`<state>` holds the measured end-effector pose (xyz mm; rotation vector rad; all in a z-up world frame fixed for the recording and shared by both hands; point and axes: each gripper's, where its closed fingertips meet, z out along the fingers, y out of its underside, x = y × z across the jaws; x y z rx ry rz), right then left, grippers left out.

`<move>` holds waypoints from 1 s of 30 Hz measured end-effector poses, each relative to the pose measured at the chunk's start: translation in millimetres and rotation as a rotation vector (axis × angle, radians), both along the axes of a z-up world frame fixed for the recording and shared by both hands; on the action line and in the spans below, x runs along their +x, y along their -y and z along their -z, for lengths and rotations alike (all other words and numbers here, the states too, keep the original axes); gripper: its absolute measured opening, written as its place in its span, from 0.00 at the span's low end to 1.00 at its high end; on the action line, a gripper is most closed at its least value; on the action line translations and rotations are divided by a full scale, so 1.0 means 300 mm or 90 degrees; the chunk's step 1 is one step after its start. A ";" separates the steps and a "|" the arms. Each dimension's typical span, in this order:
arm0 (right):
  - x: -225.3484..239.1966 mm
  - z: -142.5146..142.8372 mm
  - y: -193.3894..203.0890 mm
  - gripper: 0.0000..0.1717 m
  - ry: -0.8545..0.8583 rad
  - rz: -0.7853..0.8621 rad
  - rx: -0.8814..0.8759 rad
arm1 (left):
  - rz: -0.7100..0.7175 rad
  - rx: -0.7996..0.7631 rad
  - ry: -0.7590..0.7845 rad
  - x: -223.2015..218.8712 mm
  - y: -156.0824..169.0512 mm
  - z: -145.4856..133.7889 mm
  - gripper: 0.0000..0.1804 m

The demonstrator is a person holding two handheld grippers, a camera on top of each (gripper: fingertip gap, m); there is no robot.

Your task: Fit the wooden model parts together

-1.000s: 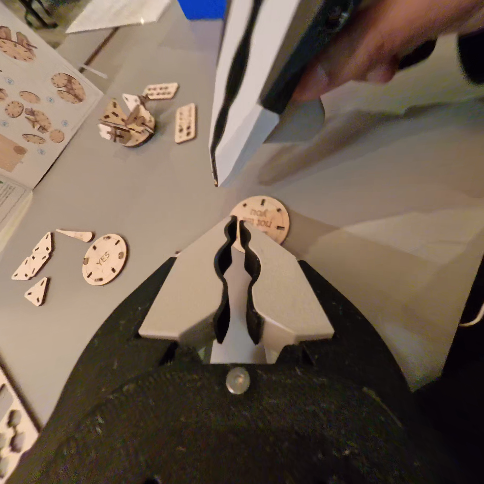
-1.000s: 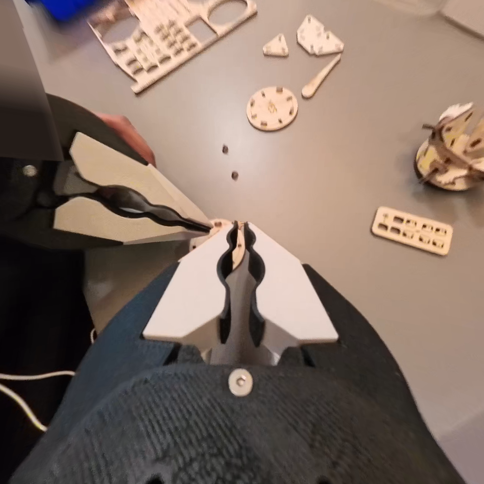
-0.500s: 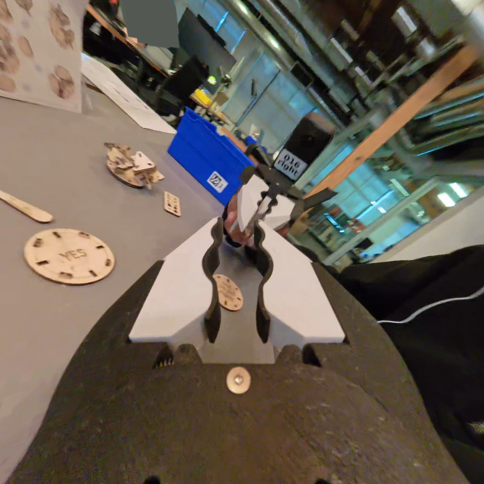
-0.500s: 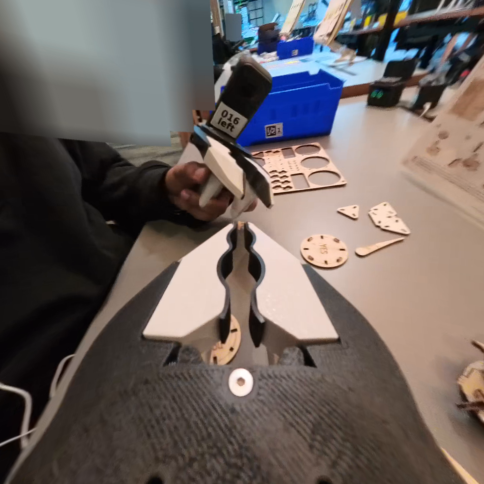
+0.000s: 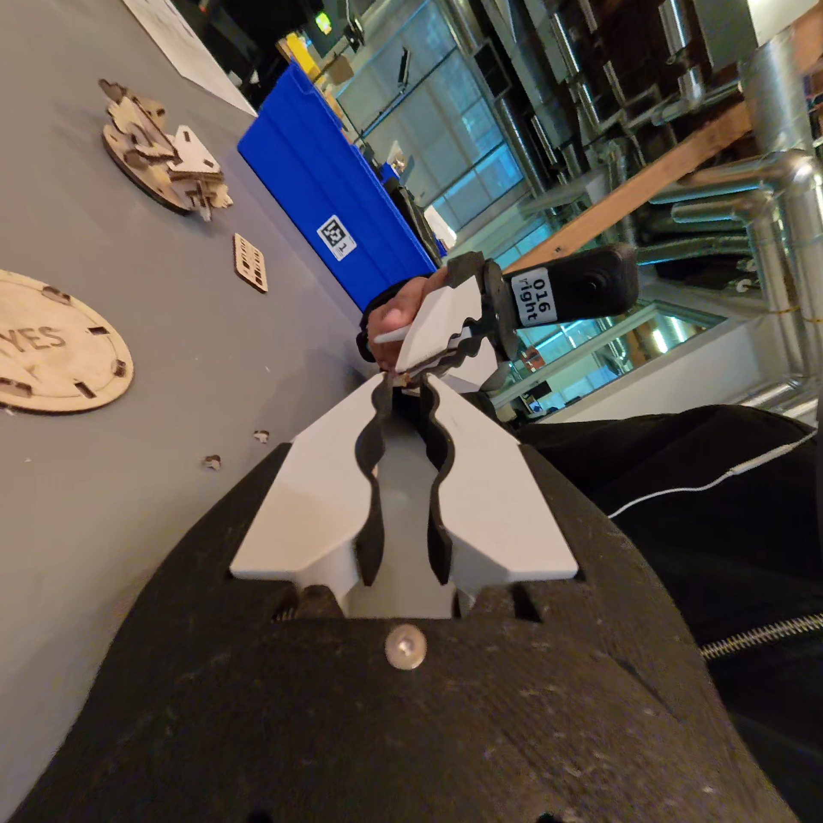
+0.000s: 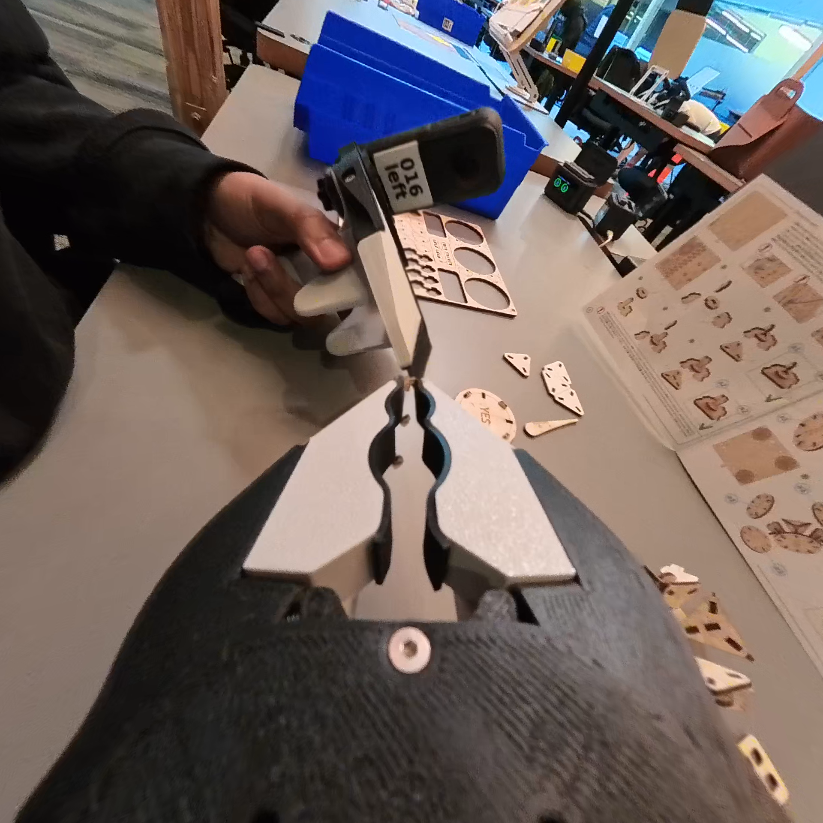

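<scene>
two claws meet tip to tip over worktop (image 6: 178, 401); we see right claw (image 6: 407, 386) clenched on thin wooden piece (image 6: 408, 381), left claw (image 5: 403, 378) slightly parted beside it; wooden disc (image 6: 487, 414) lies loose.

Thin pale wooden disc (image 6: 408, 384), seen edge-on, clamped upright between the pads of the right hand-held gripper (image 6: 407, 387), raised above the table (image 6: 178, 423), meeting the left hand-held gripper (image 6: 412, 365) tips.
</scene>
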<state>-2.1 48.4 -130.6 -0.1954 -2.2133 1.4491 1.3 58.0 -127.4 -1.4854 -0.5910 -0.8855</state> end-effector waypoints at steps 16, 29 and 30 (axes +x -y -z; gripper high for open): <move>-0.010 -0.042 -0.007 0.07 -0.132 0.048 0.036 | 0.015 0.031 0.055 -0.004 0.006 -0.015 0.00; -0.005 -0.026 0.011 0.03 -0.307 0.086 0.167 | 0.020 0.067 0.106 -0.015 0.017 -0.033 0.00; -0.007 -0.027 0.009 0.03 -0.307 0.088 0.166 | 0.021 0.066 0.104 -0.013 0.017 -0.033 0.00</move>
